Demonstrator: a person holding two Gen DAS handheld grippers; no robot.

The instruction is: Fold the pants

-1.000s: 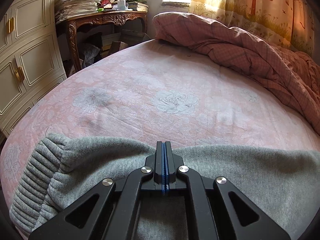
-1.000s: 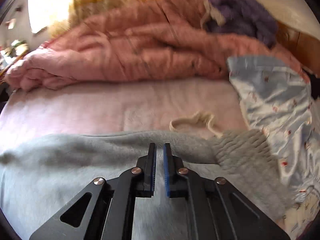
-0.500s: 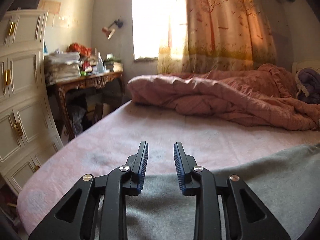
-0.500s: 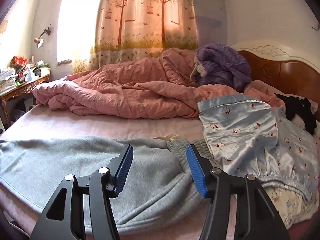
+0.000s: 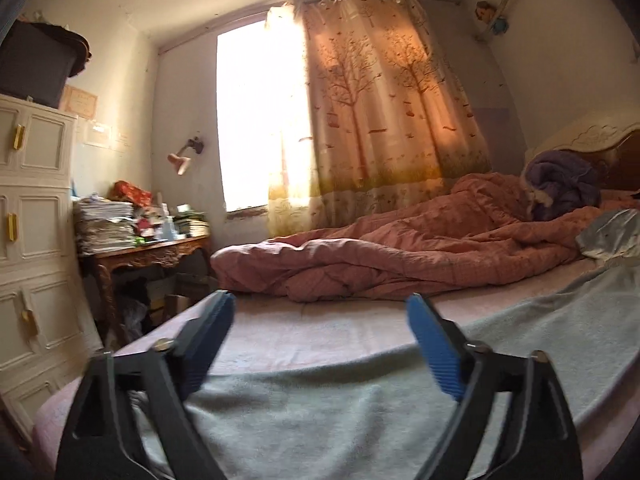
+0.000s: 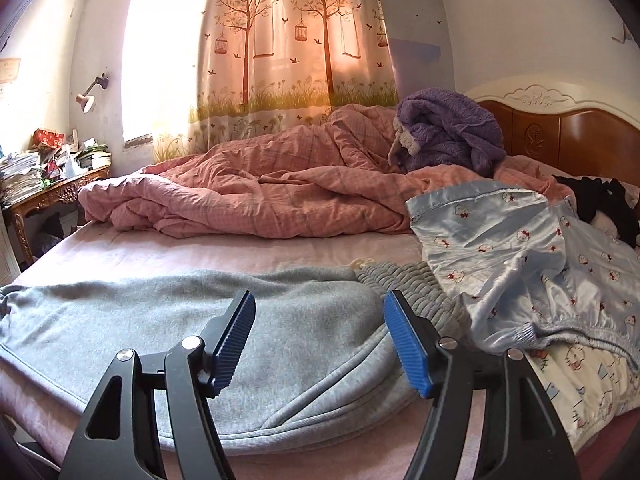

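Grey sweatpants [image 6: 200, 320] lie flat along the near edge of the bed, ribbed waistband [image 6: 408, 284] at the right with a cream drawstring beside it. In the left wrist view the pants [image 5: 320, 412] spread below the fingers. My left gripper [image 5: 320, 344] is open wide and empty, raised above the pants. My right gripper [image 6: 320, 340] is open wide and empty, raised above the pants near the waistband.
A pink sheet [image 6: 200, 248] covers the bed. A crumpled pink quilt [image 6: 260, 196] lies at the back, a purple blanket [image 6: 448, 132] by the wooden headboard [image 6: 560, 136]. Light blue satin clothing [image 6: 520, 260] overlaps the waistband. A cluttered desk [image 5: 152, 248] and white cabinet [image 5: 32, 240] stand left.
Both grippers went from shut on the pants to wide open, and lifted and tilted up from the cloth. The pants now lie flat on the bed.
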